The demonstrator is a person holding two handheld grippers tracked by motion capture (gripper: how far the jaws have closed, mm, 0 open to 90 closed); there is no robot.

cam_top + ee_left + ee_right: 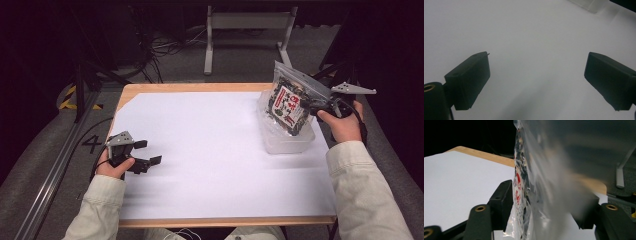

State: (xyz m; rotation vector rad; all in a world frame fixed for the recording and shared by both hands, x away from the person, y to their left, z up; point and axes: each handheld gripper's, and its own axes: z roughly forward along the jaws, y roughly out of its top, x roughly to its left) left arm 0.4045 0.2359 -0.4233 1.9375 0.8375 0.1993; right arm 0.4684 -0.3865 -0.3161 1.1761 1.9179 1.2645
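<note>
A clear zip bag [289, 99] with a dark snack packet inside it, red and white on its label, hangs tilted over a clear plastic container [287, 141] at the table's right side. My right gripper [311, 107] is shut on the bag's right edge. In the right gripper view the bag [529, 185] stands edge-on between the two black jaws, blurred on its right. My left gripper [146, 153] rests open near the table's left edge, its fingers [471, 77] wide apart over bare white paper with nothing between them.
A white sheet [210, 150] covers most of the wooden table [165, 88]. A corner of the container [590, 4] shows at the top of the left gripper view. Beyond the far edge are a grey floor, cables and a white stand [247, 30].
</note>
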